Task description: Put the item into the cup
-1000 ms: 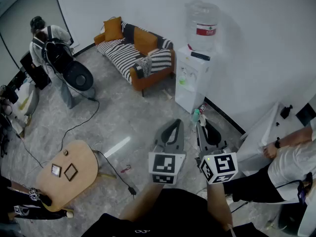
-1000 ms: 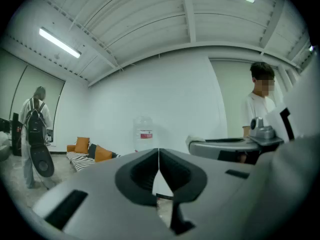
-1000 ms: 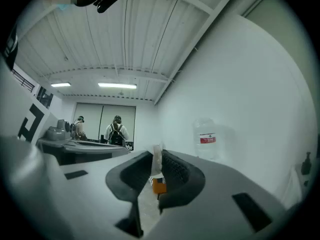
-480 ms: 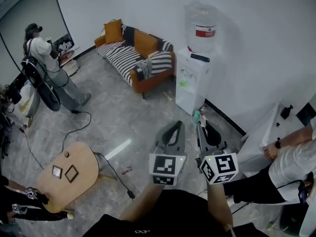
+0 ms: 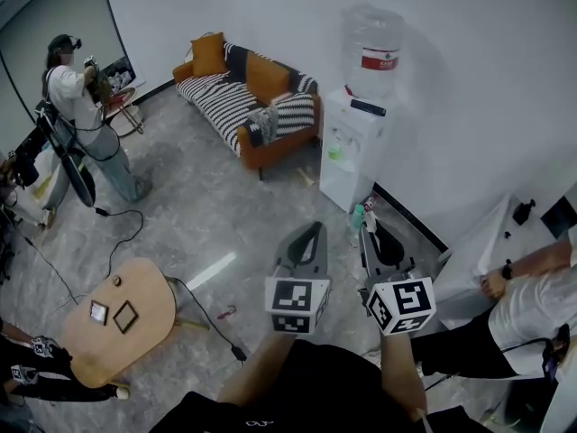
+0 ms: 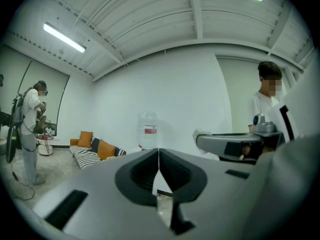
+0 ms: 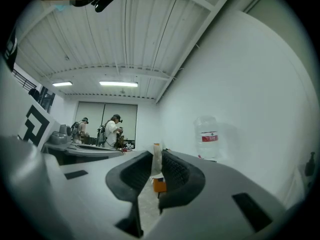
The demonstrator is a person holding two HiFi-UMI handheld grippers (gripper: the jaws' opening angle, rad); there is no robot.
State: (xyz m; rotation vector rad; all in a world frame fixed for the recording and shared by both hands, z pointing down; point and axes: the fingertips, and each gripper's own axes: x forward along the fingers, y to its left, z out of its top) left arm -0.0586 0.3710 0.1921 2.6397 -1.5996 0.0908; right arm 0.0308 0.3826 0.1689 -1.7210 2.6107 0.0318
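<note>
Right gripper (image 5: pixel 368 233) has its jaws nearly together on the item (image 7: pixel 156 160) — a thin pale piece pinched between the pads and sticking out past the tips. Left gripper (image 5: pixel 311 231) is closed on nothing, its jaws meeting edge to edge, and sits just beside the right one. Both point level, out over the floor toward the dispenser (image 5: pixel 356 142).

No cup shows in any view, so the drop spot has yet to be found. The hold looks narrow — I judge that a quick swing or turn could let the item pivot or slip out onto the floor. With the grippers so near each other, a sideways move could knock the item against the left one. The table (image 5: pixel 144 296) carries some small things, too small to tell.
</note>
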